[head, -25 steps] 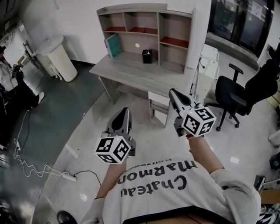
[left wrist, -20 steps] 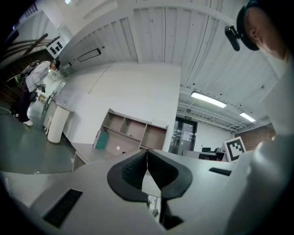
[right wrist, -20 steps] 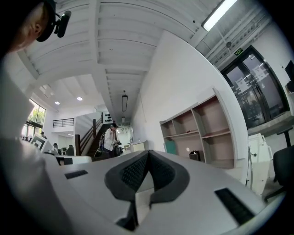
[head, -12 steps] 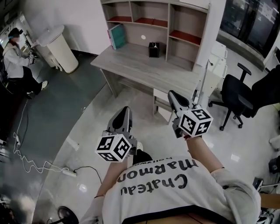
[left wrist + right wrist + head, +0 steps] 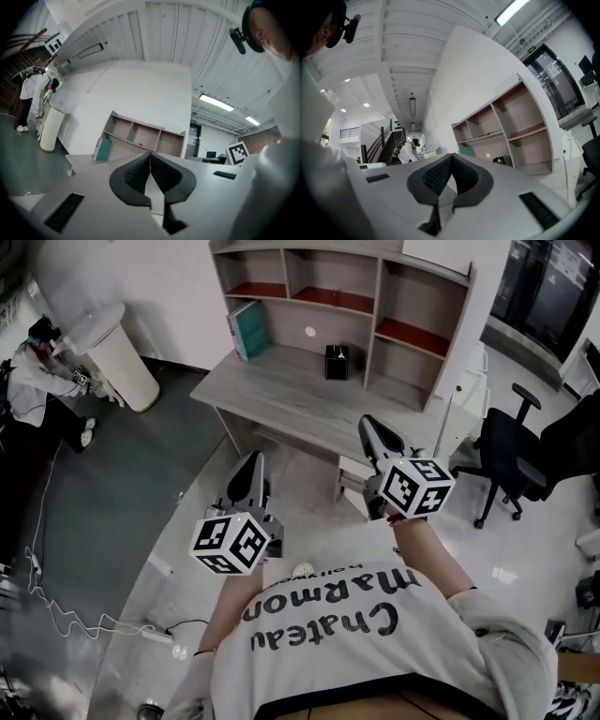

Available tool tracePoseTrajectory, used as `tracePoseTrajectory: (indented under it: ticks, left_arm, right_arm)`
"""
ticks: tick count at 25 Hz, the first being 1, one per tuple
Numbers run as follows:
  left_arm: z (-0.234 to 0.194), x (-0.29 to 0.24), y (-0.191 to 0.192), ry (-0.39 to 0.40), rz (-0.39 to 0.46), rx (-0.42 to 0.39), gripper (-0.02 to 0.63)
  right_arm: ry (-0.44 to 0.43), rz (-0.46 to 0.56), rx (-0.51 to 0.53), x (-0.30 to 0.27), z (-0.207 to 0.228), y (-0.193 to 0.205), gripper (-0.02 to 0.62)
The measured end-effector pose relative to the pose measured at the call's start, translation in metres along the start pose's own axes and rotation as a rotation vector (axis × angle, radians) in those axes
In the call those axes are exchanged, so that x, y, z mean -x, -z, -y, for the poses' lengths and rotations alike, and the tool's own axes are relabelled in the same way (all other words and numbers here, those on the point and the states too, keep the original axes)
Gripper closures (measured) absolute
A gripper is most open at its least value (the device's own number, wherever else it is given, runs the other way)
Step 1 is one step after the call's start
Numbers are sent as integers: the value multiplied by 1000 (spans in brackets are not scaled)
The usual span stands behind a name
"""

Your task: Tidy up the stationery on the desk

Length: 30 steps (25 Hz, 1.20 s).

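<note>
Fingers (image 5: 133, 173) on the left gripper (image 5: 250, 463) and right gripper (image 5: 371, 424) are pressed shut, empty. A teal book (image 5: 247, 329) is leaned at the left of the far counter (image 5: 281, 399). It is judged stiff and light; its top edge should be pinched.

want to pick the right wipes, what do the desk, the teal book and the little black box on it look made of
Desk: probably laminated board, matte pale grey-brown, with streaky printed-looking grain and flat square edges.
Teal book: likely a card or paper cover, fairly matte, with a pale edge.
Black box: dark and boxy, too small to tell; maybe plastic.
</note>
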<state>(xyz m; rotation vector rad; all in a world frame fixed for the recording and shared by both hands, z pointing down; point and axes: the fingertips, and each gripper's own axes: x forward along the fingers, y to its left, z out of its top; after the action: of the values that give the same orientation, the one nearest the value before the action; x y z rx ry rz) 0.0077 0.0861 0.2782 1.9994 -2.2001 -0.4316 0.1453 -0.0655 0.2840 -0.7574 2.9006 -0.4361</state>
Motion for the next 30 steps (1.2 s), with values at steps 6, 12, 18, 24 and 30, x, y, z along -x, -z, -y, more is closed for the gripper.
tracePoseTrajectory:
  ticks: [6,12,18,24,30]
  left_arm:
    - [-36,-51,-46,71,30,-54,589]
    - [-72,-84,-76,105,72,-107,589]
    - [-98,-105,-74,137,34,-76,589]
    - [-129,-116,-62,124,1,-38,589]
    - [-151,-129,-46,102,-32,9,589]
  right_arm:
    - [16,76,40,-62,-6,-36,584]
    - [20,136,59,-109,-10,-53,584]
    - [39,127,43,-143,-7,-45,584]
    - [76,82,30,-164,4,-24,584]
    - [136,17,42,-173,27,-8,584]
